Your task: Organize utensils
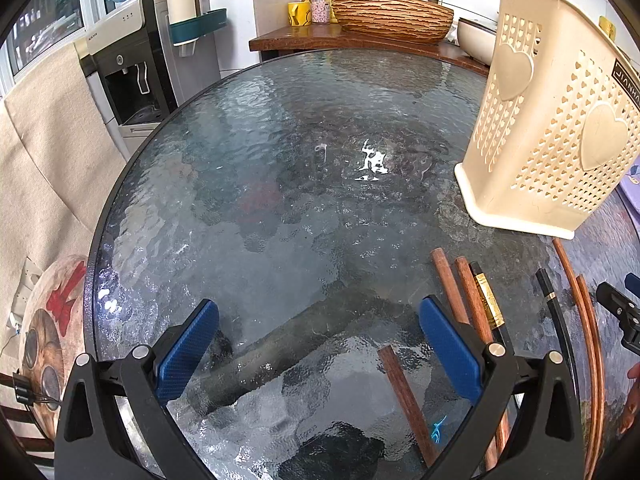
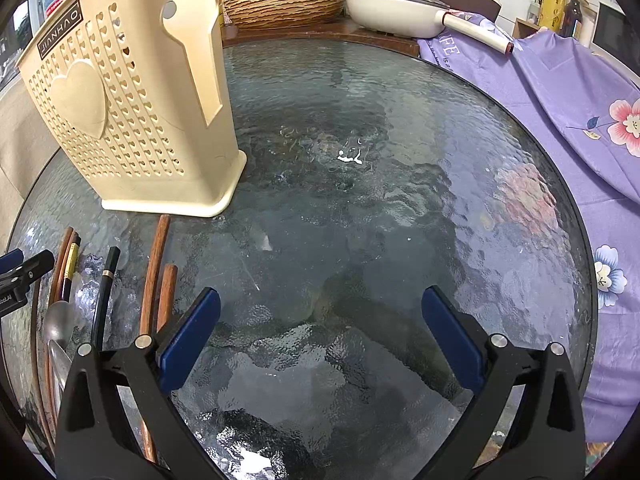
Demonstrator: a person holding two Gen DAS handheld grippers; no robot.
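From the left wrist, the left claw (image 1: 319, 344) hangs wide open over the round glass desk (image 1: 280, 184), holding nothing. The cream utensil holder (image 1: 552, 120) stands upright toward the desk's far right edge. Between it and the near edge lie the chopsticks (image 1: 476, 304), brown wooden ones and black ones with gold bands, their long axes running roughly from the near edge toward the holder. One brown stick (image 1: 404, 392) lies just inside the claw's right finger (image 1: 448, 344), and the others sit just beyond that finger, so the bundle lies immediately to this claw's right. The tip of the other claw shows at the far right of this view. From the right wrist, the right claw (image 2: 320, 336) is likewise spread wide and empty above bare glass. The holder (image 2: 132, 112) stands to its far left, and the chopsticks (image 2: 154, 272) lie to the left of its left finger (image 2: 188, 340), along with a metal spoon (image 2: 59, 322) near the desk's left edge. Two brown sticks lie just beside that finger. Both claws sit close to the utensils. In my judgement the left is marginally better placed, since one stick already lies between its fingers, needing only a lowering and closing across its long axis.
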